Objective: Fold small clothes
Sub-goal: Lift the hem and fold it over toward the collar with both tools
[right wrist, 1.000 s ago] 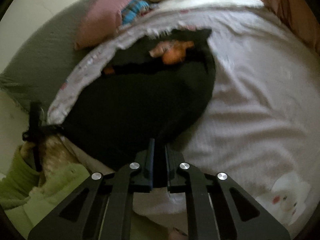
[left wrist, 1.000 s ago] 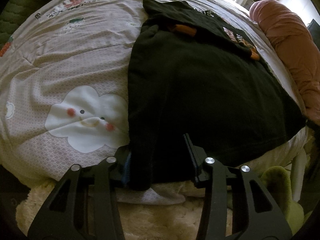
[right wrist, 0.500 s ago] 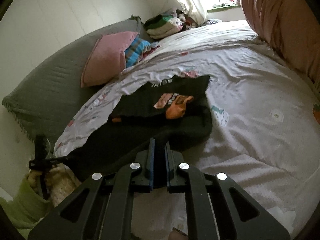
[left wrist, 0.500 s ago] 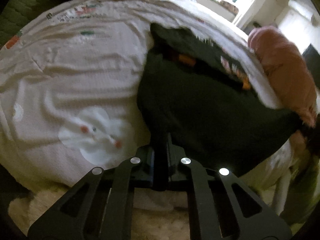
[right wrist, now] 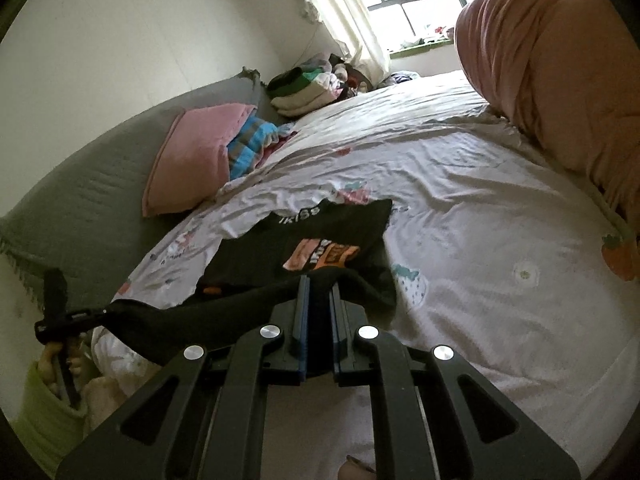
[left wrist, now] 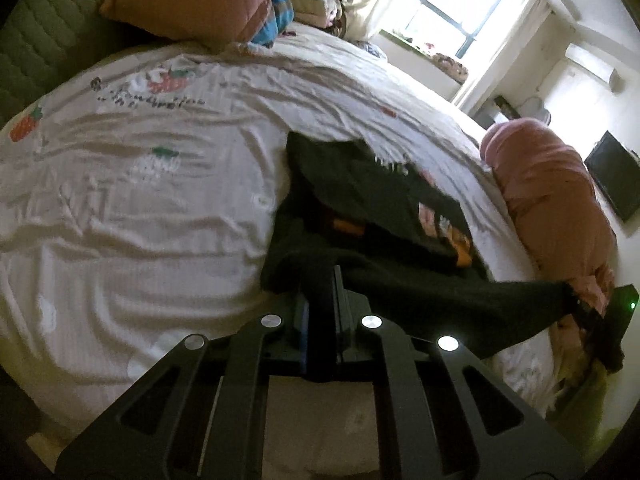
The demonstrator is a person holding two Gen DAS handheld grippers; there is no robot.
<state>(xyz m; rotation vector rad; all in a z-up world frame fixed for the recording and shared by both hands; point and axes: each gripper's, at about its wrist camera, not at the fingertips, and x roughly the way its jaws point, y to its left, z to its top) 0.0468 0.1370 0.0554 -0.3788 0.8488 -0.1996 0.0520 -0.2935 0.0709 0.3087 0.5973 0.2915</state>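
Fabric of a black garment point(left wrist: 400, 280) is pinched in both grippers, its near edge lifted off the bed point(left wrist: 140, 220) and stretched between them. The left gripper point(left wrist: 320, 292) has its fingers pressed together on one corner of that edge; the right gripper point(right wrist: 318, 300) has its fingers pressed together on the other corner, with dark cloth filling the narrow gap between its blue pads. In the left wrist view the raised hem runs off to the right toward the other gripper, which shows there as a dark shape with a small green light at the frame's edge. The far part of the garment lies flat on the white bedspread, folded over so that an orange and pink print point(right wrist: 320, 254) and some white lettering face up. A pink pillow point(right wrist: 192, 164) leans against the grey-green headboard point(right wrist: 80, 184), with a blue striped cloth point(right wrist: 252, 140) just beside it and a stack of folded clothes point(right wrist: 304, 88) farther along near the window. A rolled pink quilt point(right wrist: 560, 80) lies along the opposite side of the bed, well apart from the garment.
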